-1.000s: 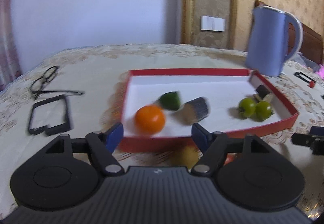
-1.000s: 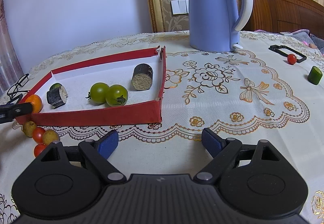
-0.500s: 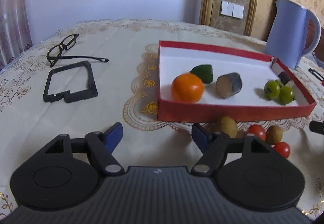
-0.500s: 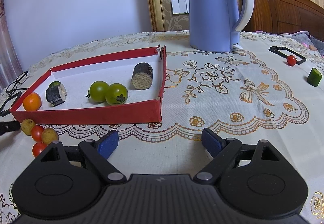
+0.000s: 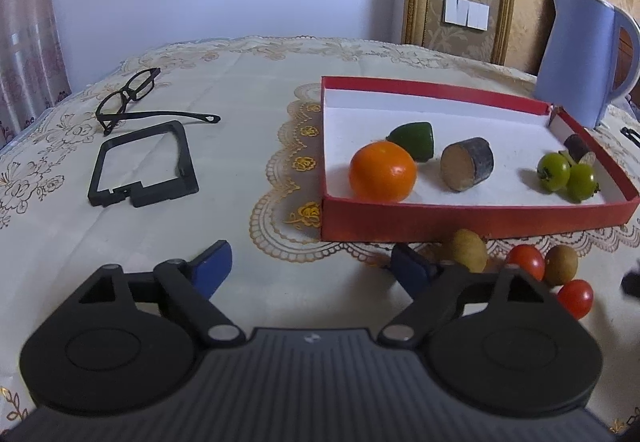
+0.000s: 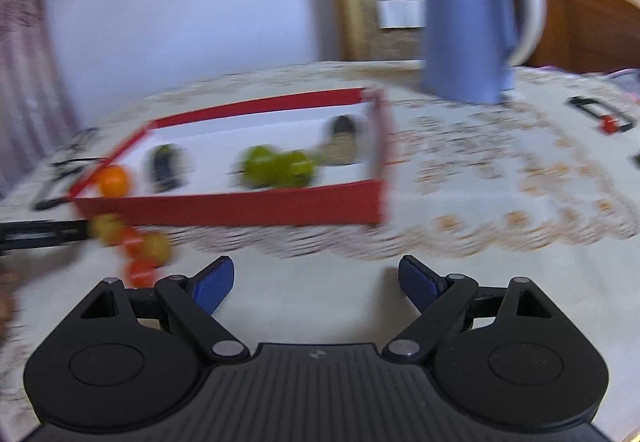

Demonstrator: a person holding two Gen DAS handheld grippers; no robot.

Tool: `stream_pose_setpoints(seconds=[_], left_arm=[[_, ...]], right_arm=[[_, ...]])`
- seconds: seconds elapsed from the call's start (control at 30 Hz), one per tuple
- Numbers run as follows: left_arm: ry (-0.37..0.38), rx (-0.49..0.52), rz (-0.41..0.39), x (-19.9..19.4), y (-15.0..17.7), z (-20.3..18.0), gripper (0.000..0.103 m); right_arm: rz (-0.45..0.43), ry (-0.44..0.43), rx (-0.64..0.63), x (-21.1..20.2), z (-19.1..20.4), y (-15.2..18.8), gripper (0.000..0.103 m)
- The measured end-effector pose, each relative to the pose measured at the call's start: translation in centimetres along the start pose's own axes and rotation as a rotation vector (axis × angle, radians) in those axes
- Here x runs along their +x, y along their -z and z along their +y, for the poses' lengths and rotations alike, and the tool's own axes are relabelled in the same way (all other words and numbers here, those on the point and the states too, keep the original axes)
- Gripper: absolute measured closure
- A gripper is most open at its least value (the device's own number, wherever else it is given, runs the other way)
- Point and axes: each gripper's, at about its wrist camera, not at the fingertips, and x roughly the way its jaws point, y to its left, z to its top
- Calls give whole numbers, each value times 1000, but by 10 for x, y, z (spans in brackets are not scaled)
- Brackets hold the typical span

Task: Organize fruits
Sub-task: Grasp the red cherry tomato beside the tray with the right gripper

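A red tray (image 5: pixel 460 230) with a white floor holds an orange (image 5: pixel 382 171), a green piece (image 5: pixel 414 140), a dark cut cylinder (image 5: pixel 466 169) and two green tomatoes (image 5: pixel 554 170). Loose in front of it lie a yellowish fruit (image 5: pixel 468 250), a brown one (image 5: pixel 561 264) and two red tomatoes (image 5: pixel 526 260). My left gripper (image 5: pixel 310 258) hovers over the cloth left of these, jaws opening, nothing between them. My right gripper (image 6: pixel 316 270) is open and empty before the tray (image 6: pixel 240 208), in a blurred view.
A blue kettle (image 5: pixel 580 54) stands behind the tray's right end. Glasses (image 5: pixel 128 94) and a black frame (image 5: pixel 140 162) lie on the left of the tablecloth. Far right, a small red tomato (image 6: pixel 610 122) sits on another black frame.
My left gripper has drawn back from the tray, leaving the orange inside, and its jaws stand wider. The right view has swung left and blurred, so the tray sits further right in it.
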Motion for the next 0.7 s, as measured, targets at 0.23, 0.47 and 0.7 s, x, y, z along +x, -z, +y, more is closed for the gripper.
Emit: stream_pose_setpoints(seconds=[0.23, 0.47, 0.7], left_arm=[[-27, -23, 15, 2, 2, 3, 0], [-30, -18, 16, 3, 1, 3, 0], [-30, -18, 16, 3, 1, 3, 0]], right_arm=[[-15, -41, -168, 0, 62, 7, 25], [31, -78, -214, 15, 83, 5, 49], [22, -60, -241, 20, 95, 5, 73]])
